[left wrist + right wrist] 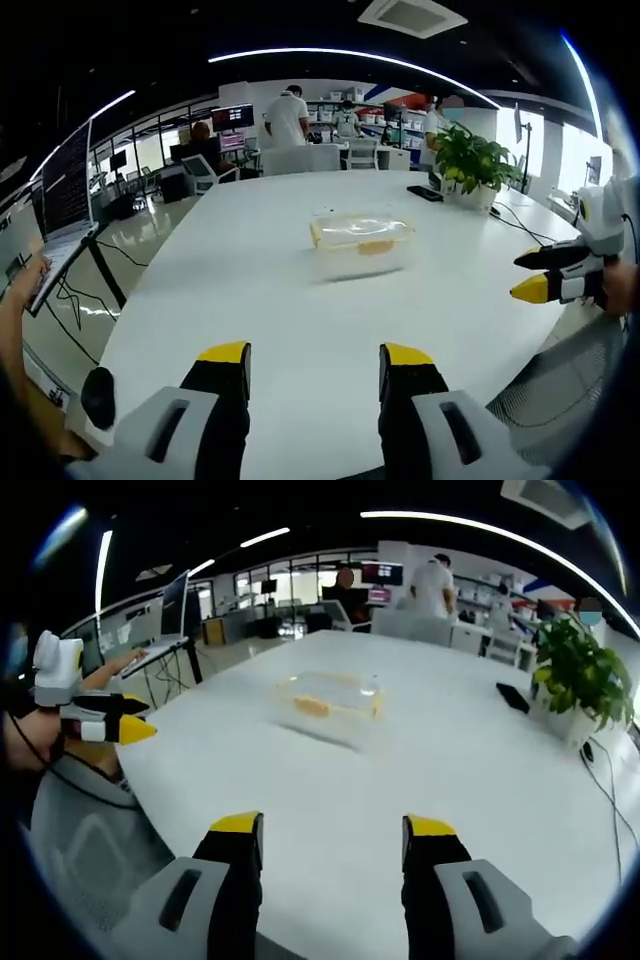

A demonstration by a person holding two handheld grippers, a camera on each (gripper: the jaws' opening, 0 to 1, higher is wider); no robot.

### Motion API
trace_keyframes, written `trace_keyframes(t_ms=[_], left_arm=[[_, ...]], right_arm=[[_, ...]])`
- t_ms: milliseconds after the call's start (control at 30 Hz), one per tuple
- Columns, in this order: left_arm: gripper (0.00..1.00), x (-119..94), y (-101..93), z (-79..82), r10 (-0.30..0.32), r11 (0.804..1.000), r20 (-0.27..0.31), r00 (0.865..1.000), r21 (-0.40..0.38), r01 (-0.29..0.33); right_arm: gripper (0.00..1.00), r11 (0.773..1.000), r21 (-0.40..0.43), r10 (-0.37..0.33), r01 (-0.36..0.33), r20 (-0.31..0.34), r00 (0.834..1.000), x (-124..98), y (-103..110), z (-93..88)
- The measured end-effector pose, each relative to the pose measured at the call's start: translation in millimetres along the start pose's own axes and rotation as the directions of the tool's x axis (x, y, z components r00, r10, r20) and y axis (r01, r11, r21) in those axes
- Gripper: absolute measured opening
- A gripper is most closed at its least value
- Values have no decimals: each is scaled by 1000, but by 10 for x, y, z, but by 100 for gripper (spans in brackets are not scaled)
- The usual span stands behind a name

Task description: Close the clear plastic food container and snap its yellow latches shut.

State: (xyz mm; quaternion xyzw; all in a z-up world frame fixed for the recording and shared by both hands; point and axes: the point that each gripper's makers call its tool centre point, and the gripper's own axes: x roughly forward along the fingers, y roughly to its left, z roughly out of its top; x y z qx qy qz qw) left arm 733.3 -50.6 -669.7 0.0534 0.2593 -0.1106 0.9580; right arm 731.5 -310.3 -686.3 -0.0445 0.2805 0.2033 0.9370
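Clear plastic food container (360, 243) sits out on the white table (250, 300), lid on top, yellow latches (376, 246) showing on its sides; can't tell if latches are snapped. Potted plant (470, 165) stands well behind the container, toward the table's far edge, with a dark phone-like object (425, 192) beside the pot.

Left gripper (315, 365) hovers over the near table edge, jaws wide apart, holding nothing; container lies well ahead of its fingertips, roughly centred between them.

Right gripper (335, 838) likewise spread wide and empty, container (330, 708) well ahead, no contact. In the left gripper view the right gripper (545, 275) comes in from the right, well apart from the container.

People stand at desks beyond the table.
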Motion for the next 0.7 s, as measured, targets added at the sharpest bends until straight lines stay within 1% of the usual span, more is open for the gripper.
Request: trace_keyframes(t_ms=[67, 133, 200, 267, 367, 467, 600, 700], left_arm=[[46, -5, -16, 24, -7, 1000, 15, 1000, 14, 7], [46, 10, -22, 19, -8, 1000, 17, 1000, 21, 8], [47, 12, -49, 11, -13, 999, 14, 1000, 48, 13], [47, 11, -80, 18, -24, 998, 17, 1000, 62, 23], [47, 22, -64, 28, -22, 998, 17, 1000, 59, 21], [48, 26, -46, 28, -16, 999, 16, 1000, 47, 15], [48, 29, -63, 24, -20, 999, 14, 1000, 51, 19], [48, 36, -61, 22, -19, 999, 12, 1000, 50, 18]], right_arm=[[54, 1000, -18, -9, 9, 22, 1000, -14, -2, 41], [54, 999, -29, -19, 20, 26, 999, -17, -10, 36], [54, 999, -35, -20, 21, 25, 999, -6, -15, 35], [54, 999, -48, -15, 17, 40, 999, -11, 2, 72], [54, 998, -65, -12, 16, 50, 999, -12, 18, 98], [54, 998, -59, -9, 12, 48, 999, -1, 6, 95], [55, 999, -32, -7, 9, 59, 998, -3, -18, 106], [55, 1000, -26, -11, 12, 52, 999, 2, -28, 89]])
